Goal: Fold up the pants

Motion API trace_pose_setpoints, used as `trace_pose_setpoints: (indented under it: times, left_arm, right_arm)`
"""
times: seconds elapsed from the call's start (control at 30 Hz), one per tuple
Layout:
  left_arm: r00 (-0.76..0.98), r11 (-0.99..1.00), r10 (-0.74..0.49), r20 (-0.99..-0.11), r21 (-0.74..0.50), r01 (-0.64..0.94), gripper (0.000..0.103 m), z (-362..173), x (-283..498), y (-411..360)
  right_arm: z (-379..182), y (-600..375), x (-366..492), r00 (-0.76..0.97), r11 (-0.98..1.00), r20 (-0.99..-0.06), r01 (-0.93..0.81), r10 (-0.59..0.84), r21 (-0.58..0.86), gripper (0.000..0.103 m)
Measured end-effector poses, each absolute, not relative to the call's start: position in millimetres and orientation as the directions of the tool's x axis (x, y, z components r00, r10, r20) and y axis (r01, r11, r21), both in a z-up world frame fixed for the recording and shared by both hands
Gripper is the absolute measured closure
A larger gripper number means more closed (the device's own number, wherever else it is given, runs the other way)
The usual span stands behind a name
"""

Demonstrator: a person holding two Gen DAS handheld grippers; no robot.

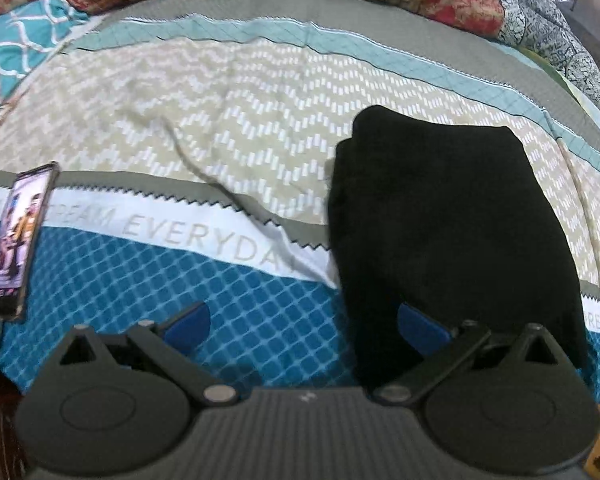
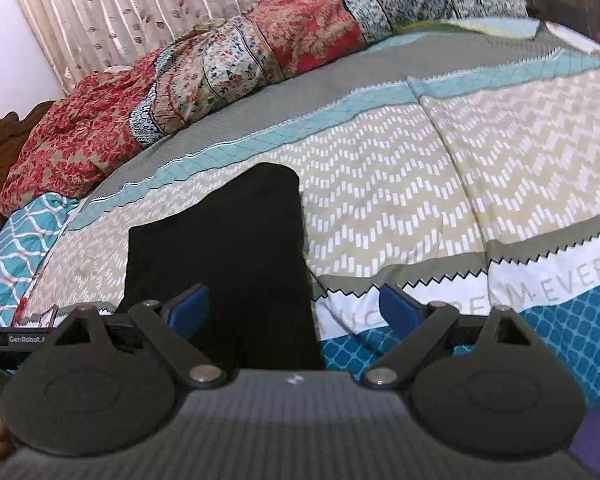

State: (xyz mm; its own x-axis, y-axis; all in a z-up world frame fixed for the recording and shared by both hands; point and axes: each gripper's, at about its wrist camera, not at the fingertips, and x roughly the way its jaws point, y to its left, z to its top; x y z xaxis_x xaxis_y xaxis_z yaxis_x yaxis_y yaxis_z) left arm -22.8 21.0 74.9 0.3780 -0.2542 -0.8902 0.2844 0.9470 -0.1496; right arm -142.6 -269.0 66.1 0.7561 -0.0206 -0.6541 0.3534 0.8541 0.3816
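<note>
Lying folded on the bedspread (image 1: pixel 220 120), black pants (image 1: pixel 448 220) show no detail.

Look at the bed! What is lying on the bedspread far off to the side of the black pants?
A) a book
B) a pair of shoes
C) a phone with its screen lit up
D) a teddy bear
C: in the left wrist view, a phone with a bright screen lies on the bedspread, well apart from the folded black pants.
</note>
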Motion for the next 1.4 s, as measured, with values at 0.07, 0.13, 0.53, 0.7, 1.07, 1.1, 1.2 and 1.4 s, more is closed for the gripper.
trace_pose_setpoints:
  times: [0.07,0.13,0.53,0.7,1.07,1.1,1.2,1.4]
  left_arm:
    - [0.365,0.941,-0.276,-0.889,-0.172,0.293,0.000,71.2,-16.7,17.5]
    - [0.356,0.931,-0.313,-0.881,-0.209,0.300,0.000,68.4,-10.0,16.0]
    - [0.215,0.842,-0.522,-0.826,-0.459,0.282,0.000,27.9,26.8,2.3]
    - [0.227,0.793,-0.601,-0.767,-0.536,0.289,0.000,20.5,23.3,3.1]
    - [0.137,0.683,-0.721,-0.679,-0.663,0.307,0.029,22.3,24.1,-10.1]
    - [0.137,0.679,-0.723,-0.677,-0.662,0.317,0.029,25.6,24.2,-14.2]
    - [0.143,0.624,-0.771,-0.620,-0.693,0.361,0.029,51.0,29.5,-23.0]
    - [0.265,0.572,-0.810,-0.523,-0.610,0.548,0.030,126.2,75.8,-61.1]
  right_arm:
    - [60.2,-278.2,-139.7,0.763,0.838,-0.646,0.338,0.023,0.429,0.010]
    - [52.3,-288.3,-135.8,0.769,0.810,-0.634,0.322,0.078,0.490,0.010]
    - [15.7,-322.2,-109.3,0.759,0.698,-0.602,0.291,0.248,0.654,0.010]
    - [4.7,-318.7,-103.3,0.770,0.639,-0.559,0.268,0.308,0.721,0.004]
    - [13.8,-284.1,-74.3,0.681,0.747,-0.617,0.152,0.395,0.647,0.028]
    - [18.1,-283.4,-74.3,0.684,0.746,-0.612,0.146,0.398,0.649,0.036]
    - [44.3,-284.6,-78.8,0.726,0.735,-0.534,0.059,0.433,0.676,0.059]
    - [99.8,-292.7,-55.7,0.862,0.830,-0.391,-0.059,0.322,0.554,0.060]
